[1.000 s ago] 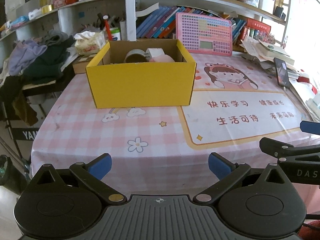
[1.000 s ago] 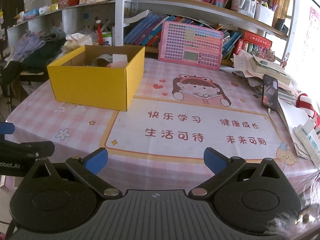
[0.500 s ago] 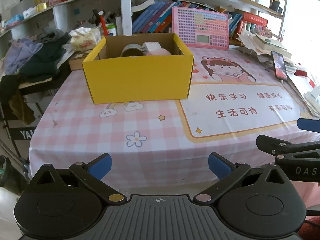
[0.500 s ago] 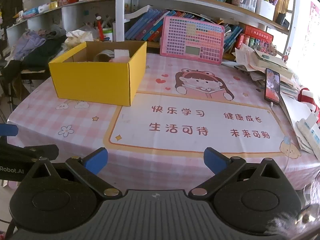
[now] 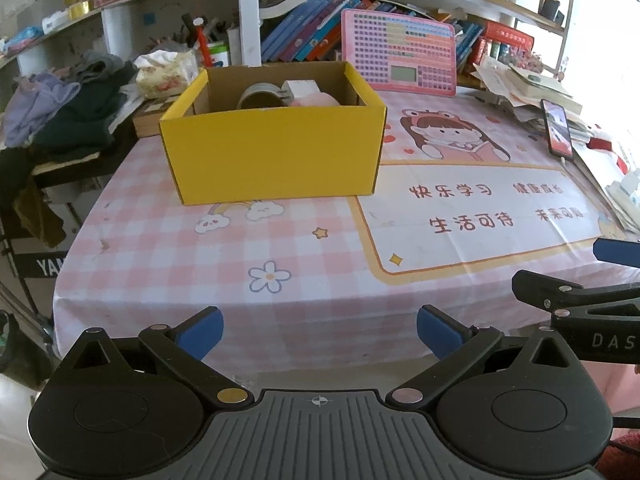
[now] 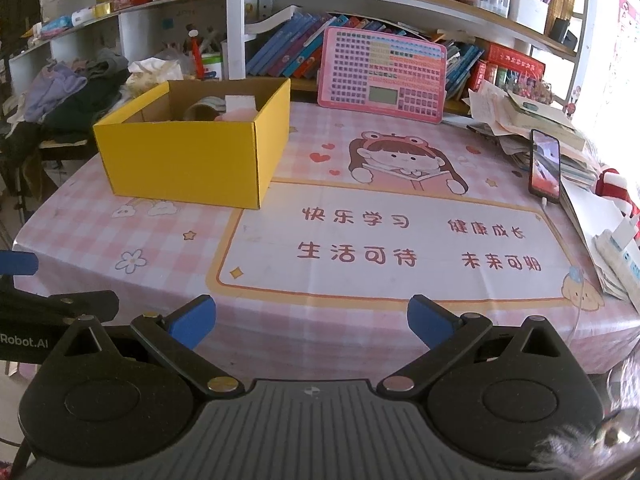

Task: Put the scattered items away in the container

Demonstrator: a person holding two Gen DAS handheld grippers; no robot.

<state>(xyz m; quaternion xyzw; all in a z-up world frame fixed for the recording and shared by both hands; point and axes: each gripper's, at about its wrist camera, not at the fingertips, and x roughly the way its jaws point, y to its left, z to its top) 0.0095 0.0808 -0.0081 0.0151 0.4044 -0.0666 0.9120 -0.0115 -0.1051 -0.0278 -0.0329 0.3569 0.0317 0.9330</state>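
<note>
Left wrist view: left gripper (image 5: 319, 330) spread wide, holding nothing, off the near table edge. Right gripper (image 6: 311, 319) likewise spread and empty. Yellow box (image 5: 276, 156) sits on the pink tablecloth (image 5: 240, 248), well apart from both; a tape roll (image 5: 262, 98) and a pink item (image 5: 314, 100) lie inside it.

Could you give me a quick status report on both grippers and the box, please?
Left gripper open, empty. Right gripper open, empty. Yellow box upright on tablecloth, tape roll and pink item inside. Nothing between grippers and box.
</note>
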